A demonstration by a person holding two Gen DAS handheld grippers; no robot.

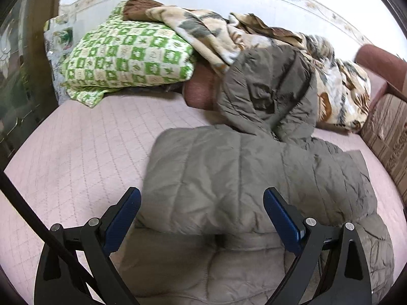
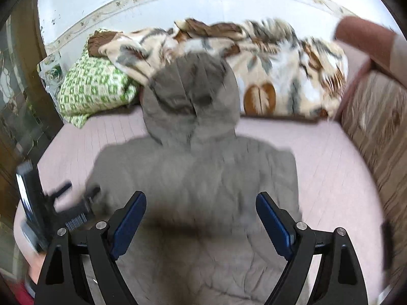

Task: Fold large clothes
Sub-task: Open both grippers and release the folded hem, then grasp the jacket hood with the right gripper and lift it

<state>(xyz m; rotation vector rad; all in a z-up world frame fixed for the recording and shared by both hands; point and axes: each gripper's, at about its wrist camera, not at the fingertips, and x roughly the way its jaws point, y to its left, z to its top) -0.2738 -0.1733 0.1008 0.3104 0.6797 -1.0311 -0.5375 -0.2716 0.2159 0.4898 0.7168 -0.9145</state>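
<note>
Presently, item one: grey quilted hooded jacket (image 1: 229, 167), lying flat on the pink quilted bed cover (image 1: 76, 152), hood toward the wall, sleeves seemingly tucked in over the body.

Item two: left gripper (image 1: 202, 218), fingers released, nothing between them, above the jacket's left side.

Item three: right gripper (image 2: 201, 221), fingers likewise spread and empty, over the jacket's lower half; picture blurred.

Background stock: patterned blanket (image 2: 279, 76), green checked throw (image 1: 127, 58), cardboard box (image 1: 389, 137).

Step, as I judge it: between folds, both tools free. Next I would need to grasp the hem with both and carry it toward the hood, or fold the hood down first.
</note>
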